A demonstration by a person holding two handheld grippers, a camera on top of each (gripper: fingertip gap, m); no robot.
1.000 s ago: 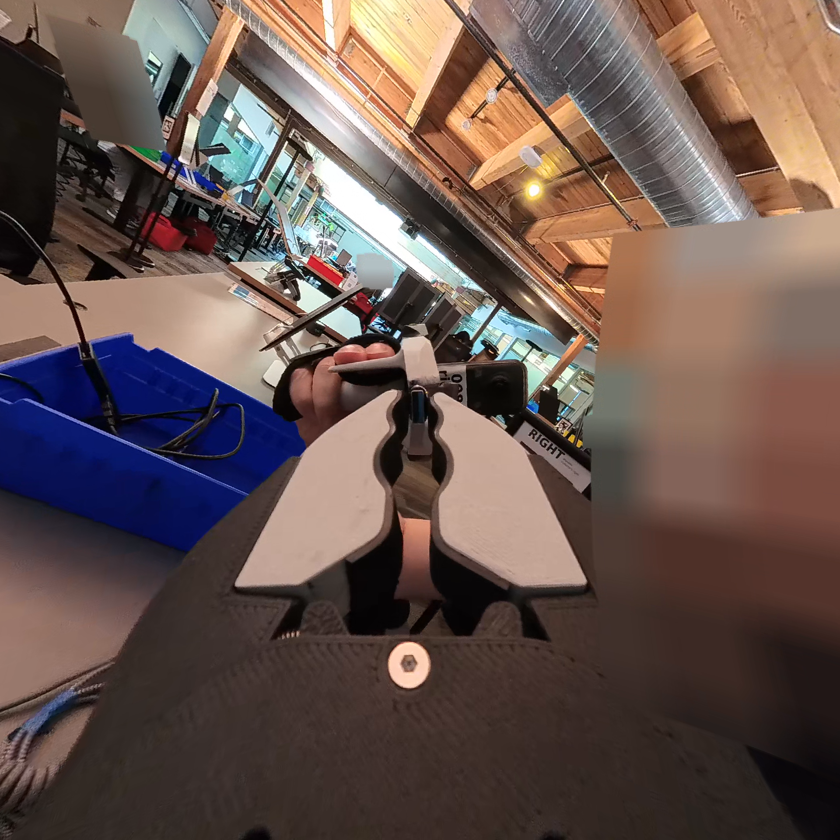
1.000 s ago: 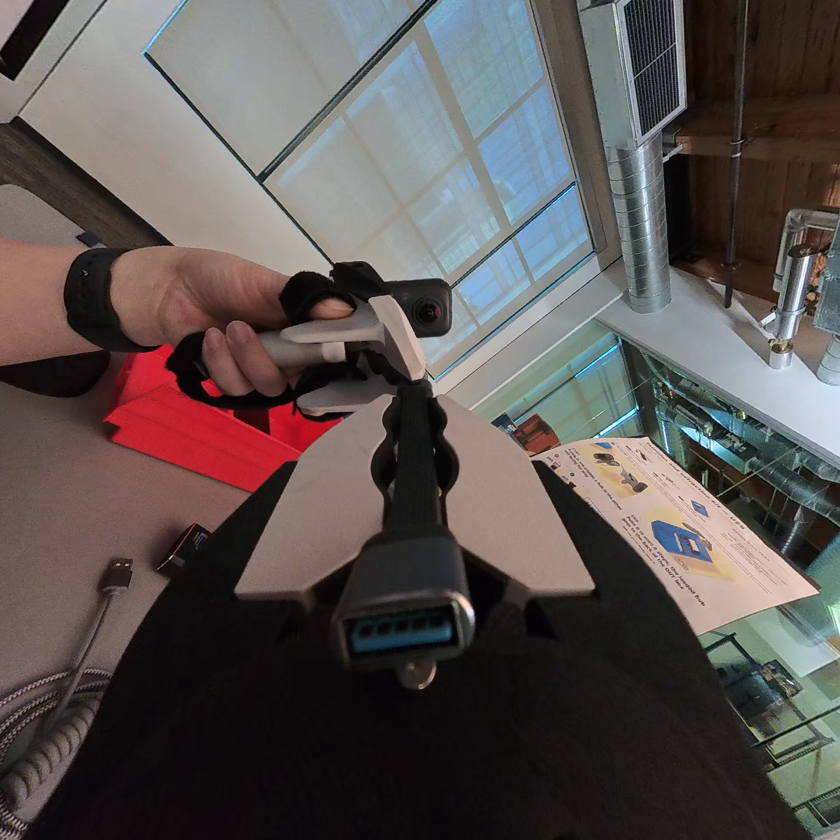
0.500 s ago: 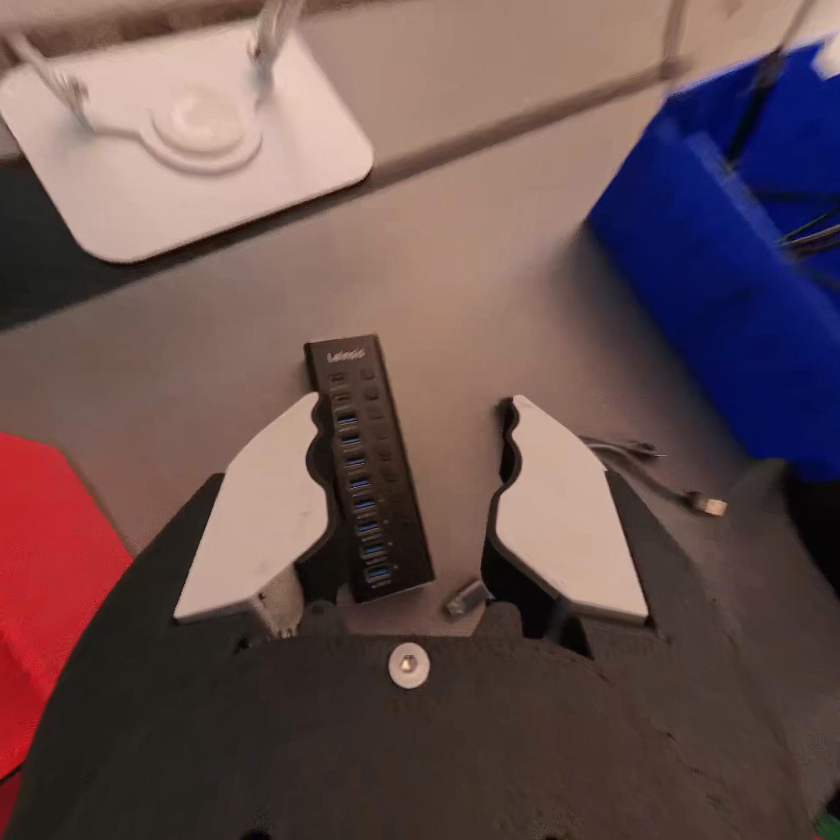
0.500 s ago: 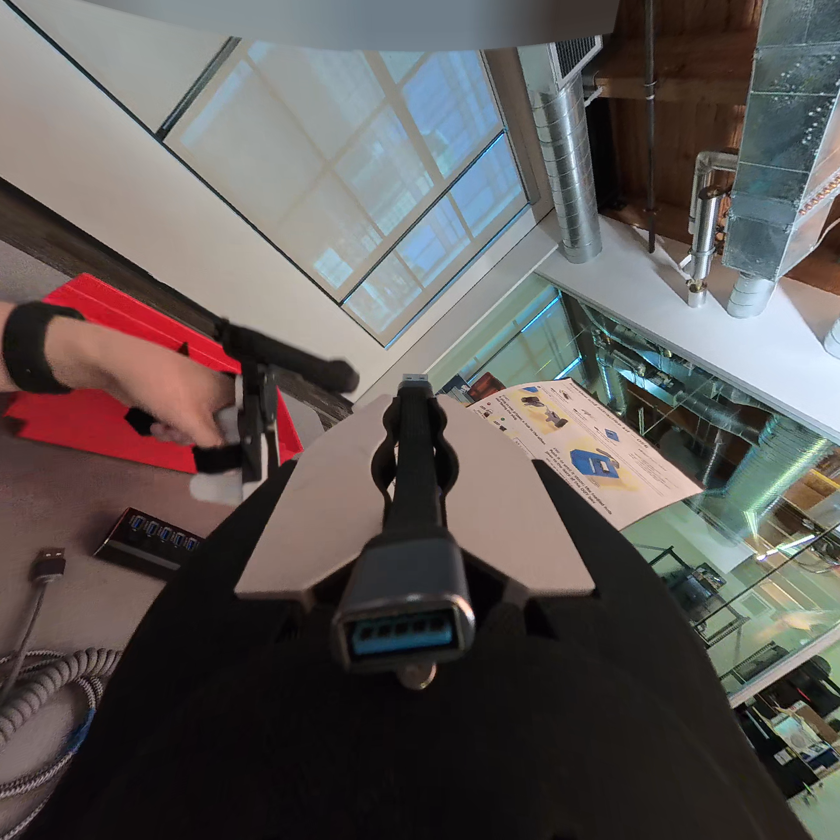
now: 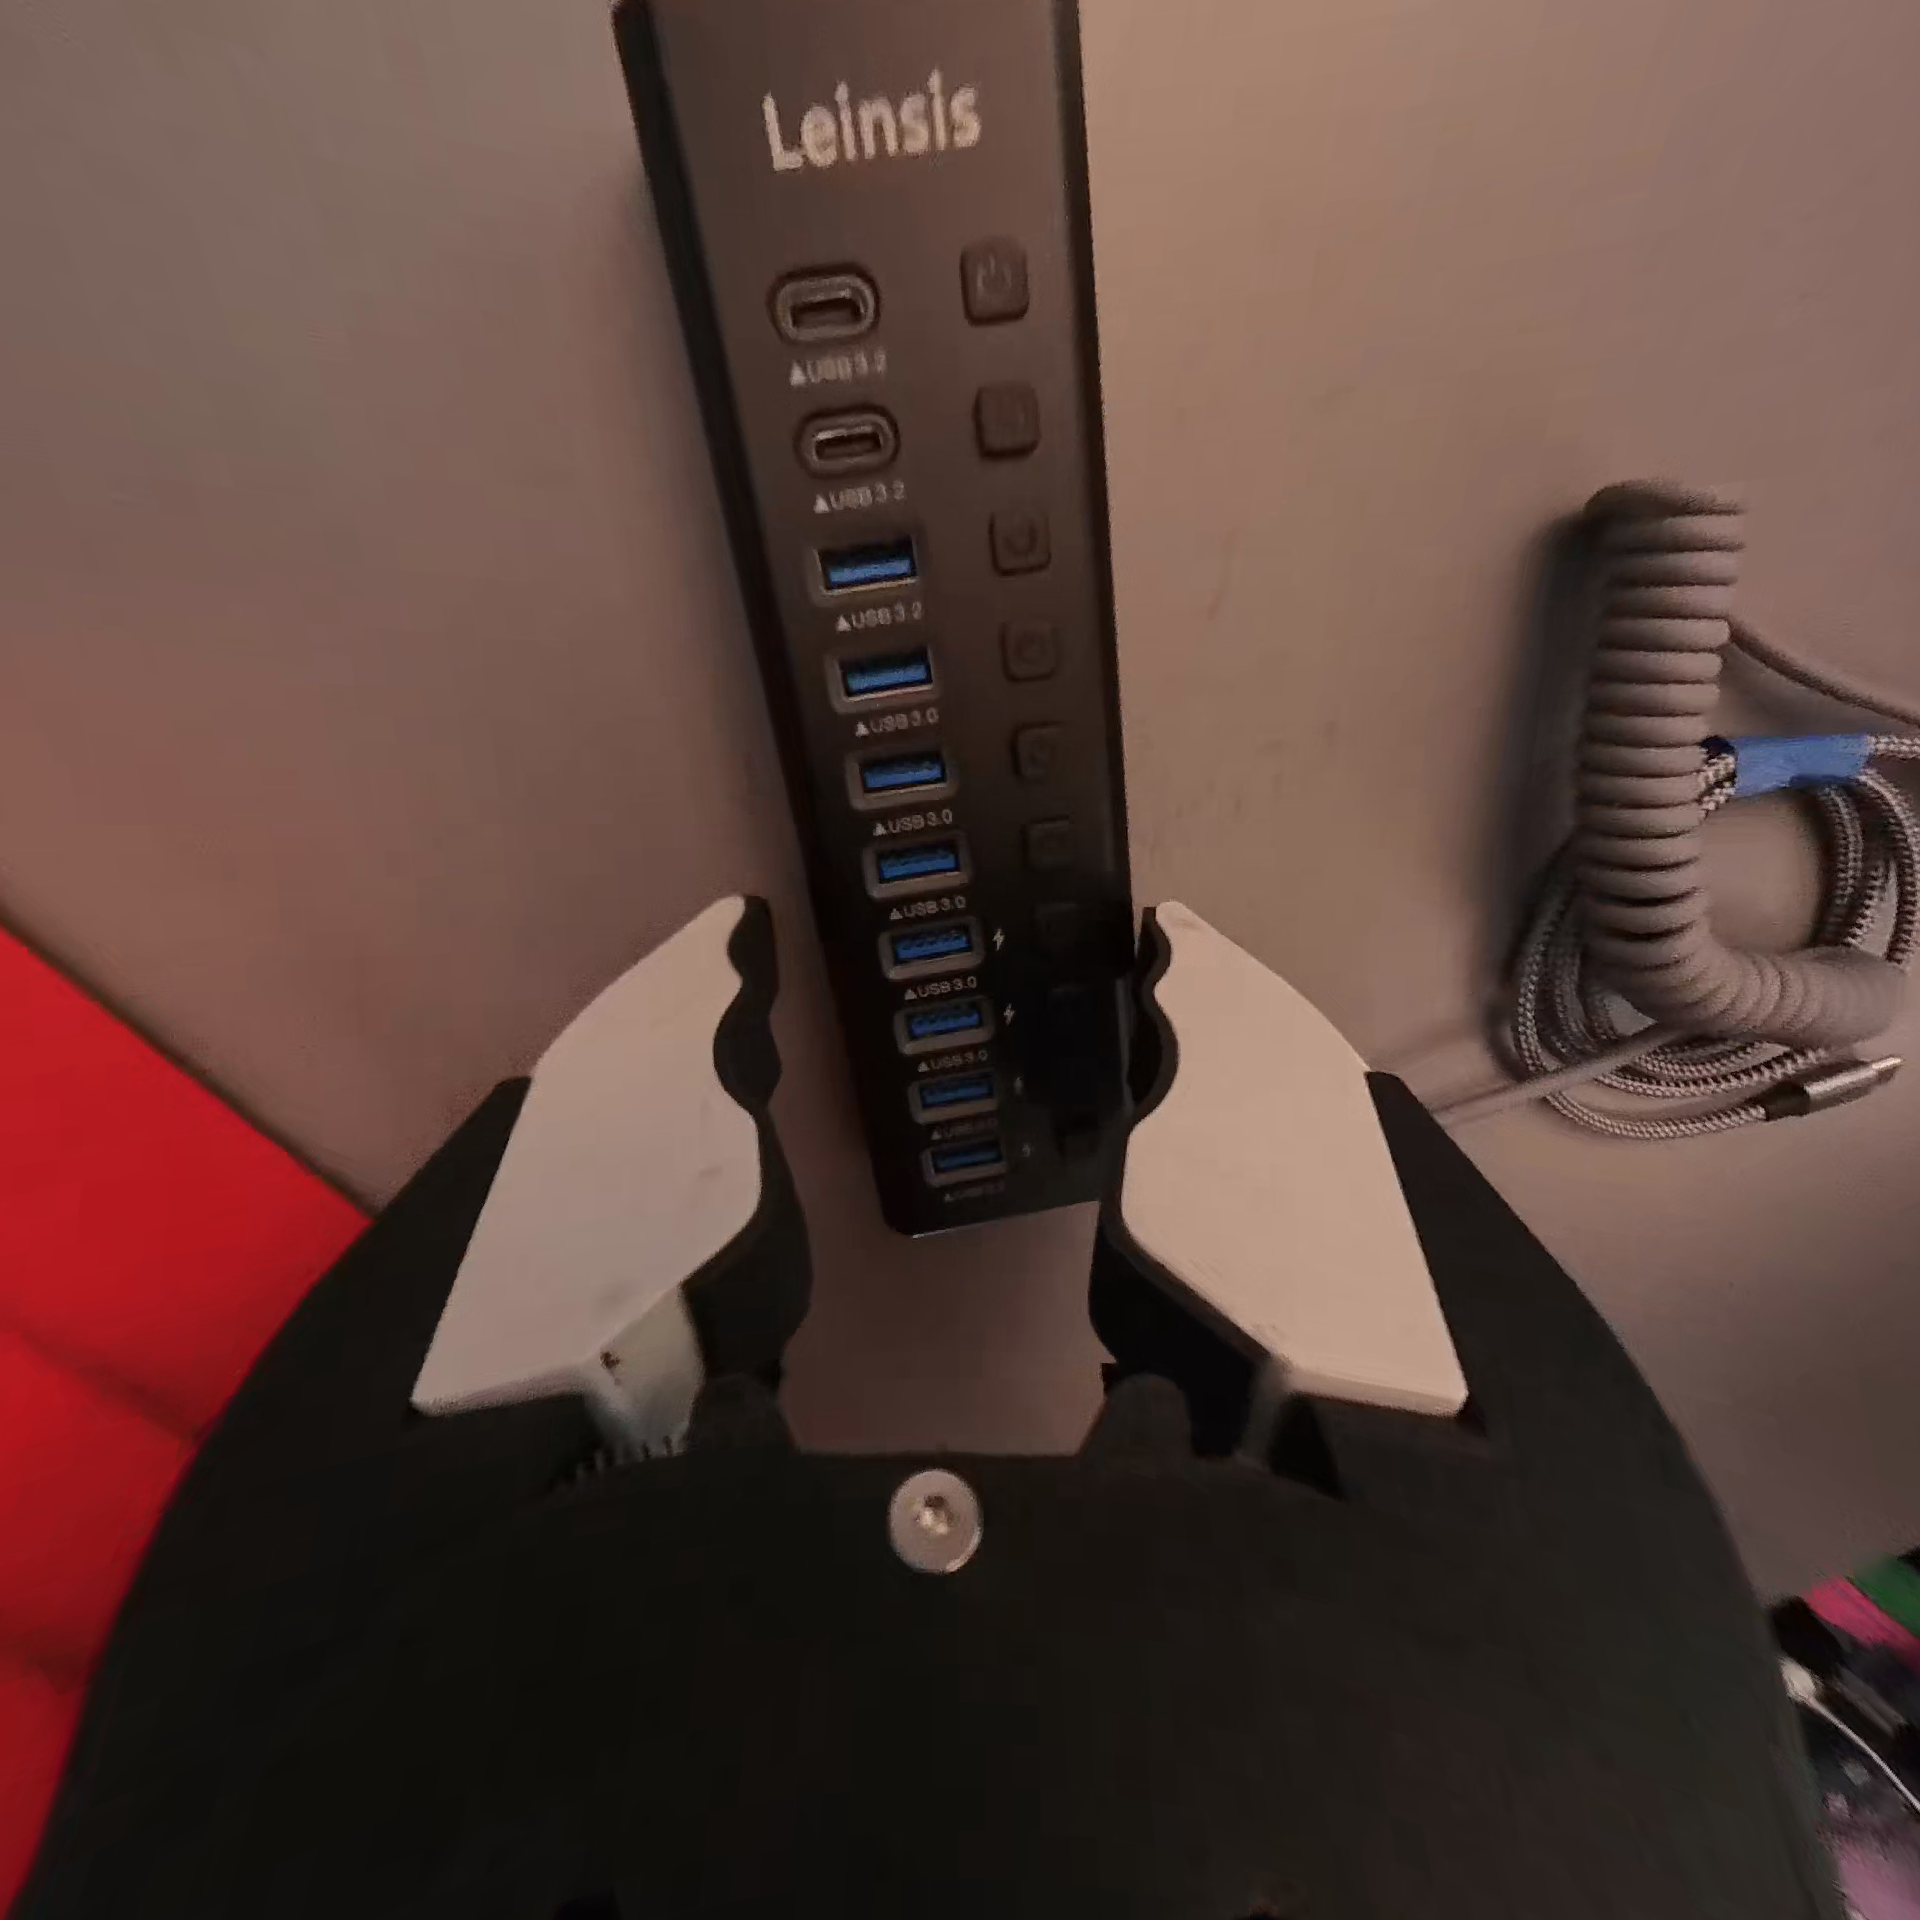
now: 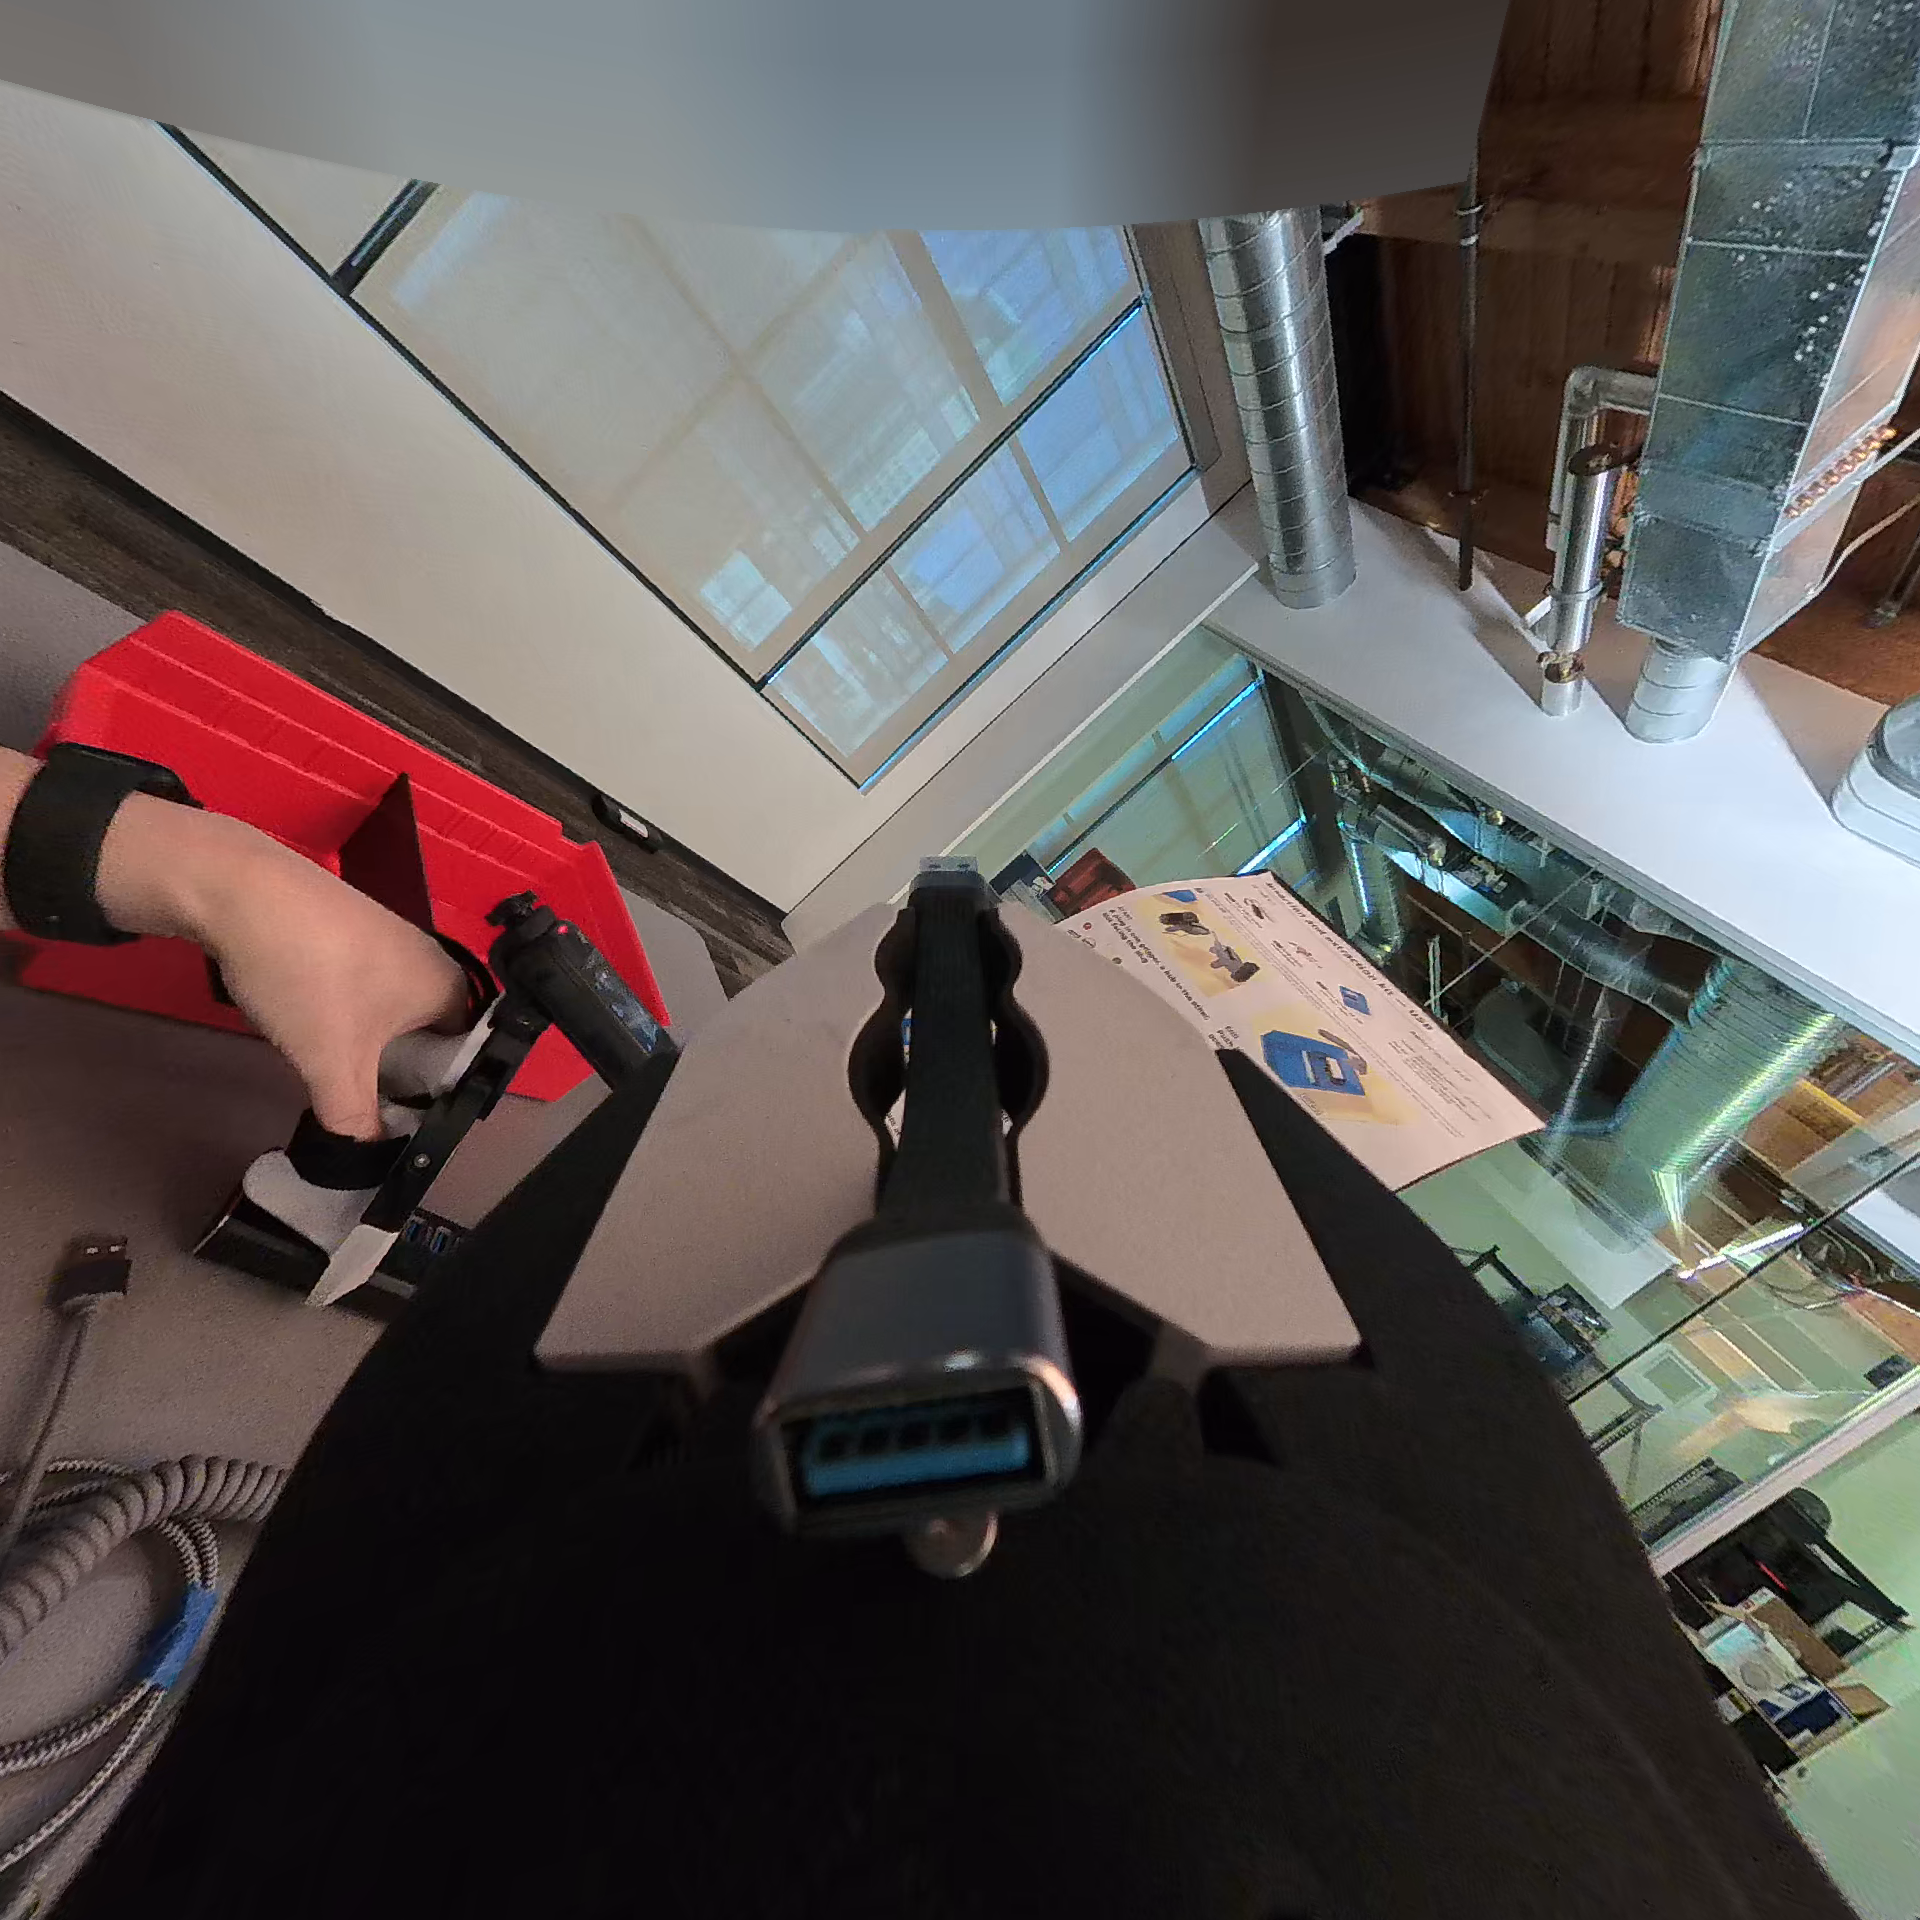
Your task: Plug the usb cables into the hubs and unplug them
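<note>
A long black USB hub [image 5: 935, 644] with a row of blue ports lies flat on the grey table. My left gripper [image 5: 951, 920] is open, its fingers straddling the hub's near end; the right pad looks against the hub's edge. In the right wrist view the left gripper [image 6: 353, 1247] is down on the hub [image 6: 244, 1242]. My right gripper [image 6: 943, 935] is raised and shut on a short black USB adapter cable [image 6: 940, 1091]. The cable's grey socket end [image 6: 920, 1423] faces the camera and its plug tip [image 6: 943, 871] sticks out past the fingertips.
A coiled grey braided cable [image 5: 1652, 779] with blue tape lies right of the hub, also in the right wrist view [image 6: 104, 1538], with its loose plug [image 6: 91, 1262]. A red bin [image 5: 125, 1195] [image 6: 312, 748] sits left of the hub. A printed sheet [image 6: 1330, 1039] hangs beyond.
My left gripper was shut and raised facing the right one; it opened, swung down to the table and closed in around the hub's near end. The right gripper kept hold of the adapter cable.
</note>
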